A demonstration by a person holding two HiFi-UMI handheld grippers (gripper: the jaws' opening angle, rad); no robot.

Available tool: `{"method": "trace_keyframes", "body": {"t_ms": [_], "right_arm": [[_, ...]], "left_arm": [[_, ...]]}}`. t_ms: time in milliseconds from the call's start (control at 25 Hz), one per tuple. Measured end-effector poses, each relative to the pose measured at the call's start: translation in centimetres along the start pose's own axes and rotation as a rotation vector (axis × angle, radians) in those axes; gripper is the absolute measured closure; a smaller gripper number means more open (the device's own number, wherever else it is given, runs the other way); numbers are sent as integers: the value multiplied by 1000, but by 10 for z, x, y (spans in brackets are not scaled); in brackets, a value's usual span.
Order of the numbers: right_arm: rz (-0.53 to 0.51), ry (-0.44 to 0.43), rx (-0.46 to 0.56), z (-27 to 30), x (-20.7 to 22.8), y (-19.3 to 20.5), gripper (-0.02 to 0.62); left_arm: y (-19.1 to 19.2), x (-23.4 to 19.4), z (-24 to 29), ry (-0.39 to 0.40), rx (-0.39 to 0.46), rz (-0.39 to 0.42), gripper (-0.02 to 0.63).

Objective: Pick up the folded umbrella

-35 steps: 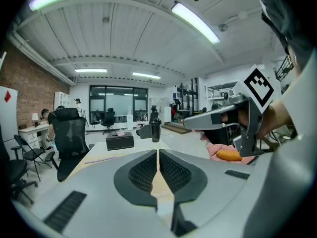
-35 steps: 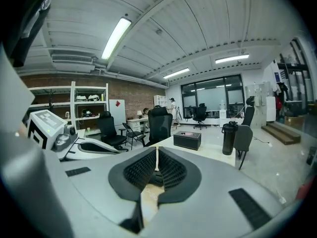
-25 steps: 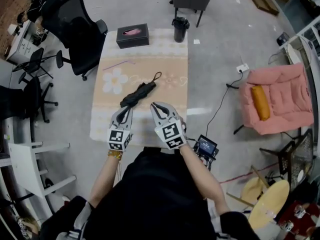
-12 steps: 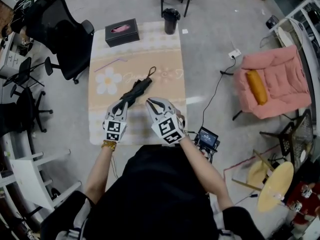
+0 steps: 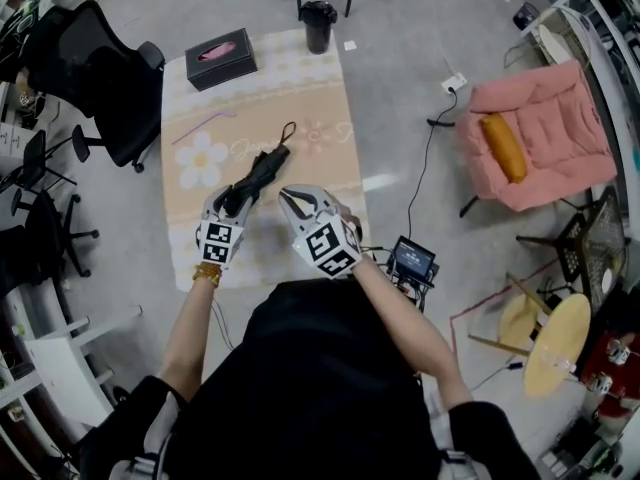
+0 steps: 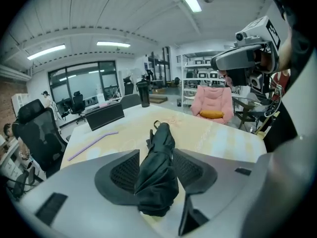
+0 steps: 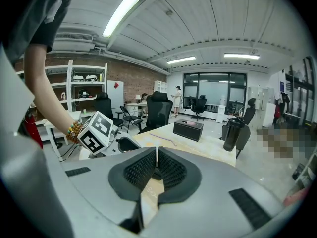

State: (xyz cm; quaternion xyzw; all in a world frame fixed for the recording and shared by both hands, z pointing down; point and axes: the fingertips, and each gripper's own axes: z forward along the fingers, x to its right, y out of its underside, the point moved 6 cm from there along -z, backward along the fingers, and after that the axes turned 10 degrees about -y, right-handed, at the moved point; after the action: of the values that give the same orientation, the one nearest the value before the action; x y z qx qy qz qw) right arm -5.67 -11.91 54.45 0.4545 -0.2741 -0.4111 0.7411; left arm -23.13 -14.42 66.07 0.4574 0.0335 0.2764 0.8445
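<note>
The folded black umbrella (image 5: 258, 173) lies slantwise on the flower-patterned table (image 5: 300, 108), its strap loop at the far end. My left gripper (image 5: 232, 201) is down at the umbrella's near end; its jaws have just been opening. In the left gripper view the umbrella (image 6: 159, 152) runs between the two dark pads (image 6: 121, 171), which straddle it without visibly squeezing it. My right gripper (image 5: 291, 197) hovers just right of the umbrella, over the table's near edge. Its ribbed pads (image 7: 141, 170) meet at the tips with nothing between them.
At the table's far end stand a dark tissue box (image 5: 220, 58) and a black bottle (image 5: 318, 25); a purple straw (image 5: 203, 126) lies near the left side. Black office chairs (image 5: 95, 63) are at the left. A pink armchair (image 5: 535, 138) and a floor device (image 5: 411, 261) are at the right.
My left gripper has gone forward and down onto the umbrella's near end, and its jaws now stand apart around it. The right gripper has barely moved.
</note>
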Motion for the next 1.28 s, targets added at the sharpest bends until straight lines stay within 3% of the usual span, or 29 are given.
{"method": "trace_keyframes", "body": {"t_ms": [120,360,560,1280], "right_arm": [[2,4,-3,1,2,-1,577],[5,-10,-19,6,2,2,577],[2,3,-25,9,7,2,577],[-7,5,-31,8,11,2,577]], "left_arm": [[6,-1,7,19,-22,4,401],[20,1,26,134,-94,18,352],[27,-5,35,167,-135,10,337],[39,3,54,199,-215,3,322]]}}
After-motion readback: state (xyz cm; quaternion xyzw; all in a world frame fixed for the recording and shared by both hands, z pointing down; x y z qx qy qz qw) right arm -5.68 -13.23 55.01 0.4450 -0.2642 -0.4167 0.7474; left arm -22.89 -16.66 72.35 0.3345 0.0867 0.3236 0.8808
